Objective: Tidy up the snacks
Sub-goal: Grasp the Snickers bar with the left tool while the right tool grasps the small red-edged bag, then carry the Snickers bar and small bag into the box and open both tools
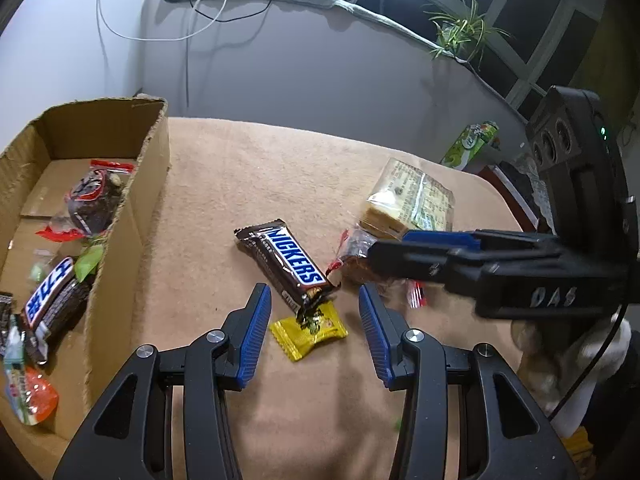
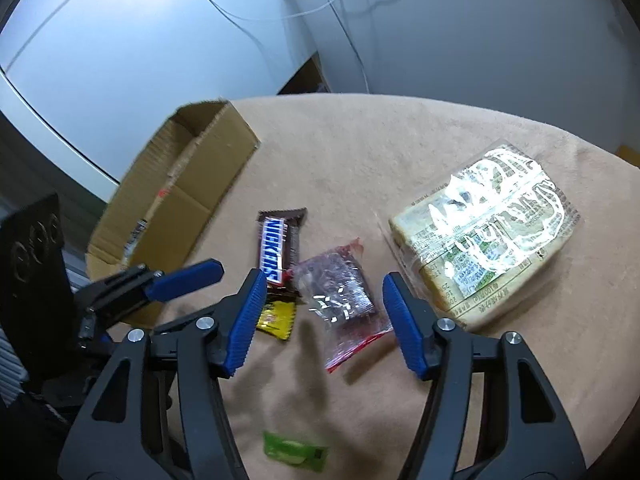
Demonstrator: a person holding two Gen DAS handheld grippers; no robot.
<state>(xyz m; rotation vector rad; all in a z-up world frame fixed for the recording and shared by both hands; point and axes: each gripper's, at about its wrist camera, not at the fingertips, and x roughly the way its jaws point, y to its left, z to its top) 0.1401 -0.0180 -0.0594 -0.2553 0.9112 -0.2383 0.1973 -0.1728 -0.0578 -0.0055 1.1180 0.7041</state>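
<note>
- Several snacks already sit in the cardboard box [image 1: 108, 216] at far left of the desk [image 1: 224, 168]: a dark red-sealed pack, a Snickers-type bar, an orange-cornered pouch, more at the edge.
- Five items are left out, by my count; sorting looks about halfway.
- Snickers bar [image 1: 286, 266] lies diagonal on the cloth, right of the box.
- Yellow candy [image 1: 310, 330] is just below the bar's lower end; the bar's torn end seems to overlap it.
- Left hand-held gripper [image 1: 314, 334] hangs over the yellow candy, jaws apart, nothing clamped; probably the next pick.
- Green candy [image 2: 294, 450] lies alone near the desk's front edge.
- Red-edged clear packet [image 2: 340, 300] lies between the jaws of the right hand-held gripper [image 2: 324, 312], pads not pressing it.
- Big cracker pack [image 2: 488, 232] at right, untouched, just beside the packet.
</note>
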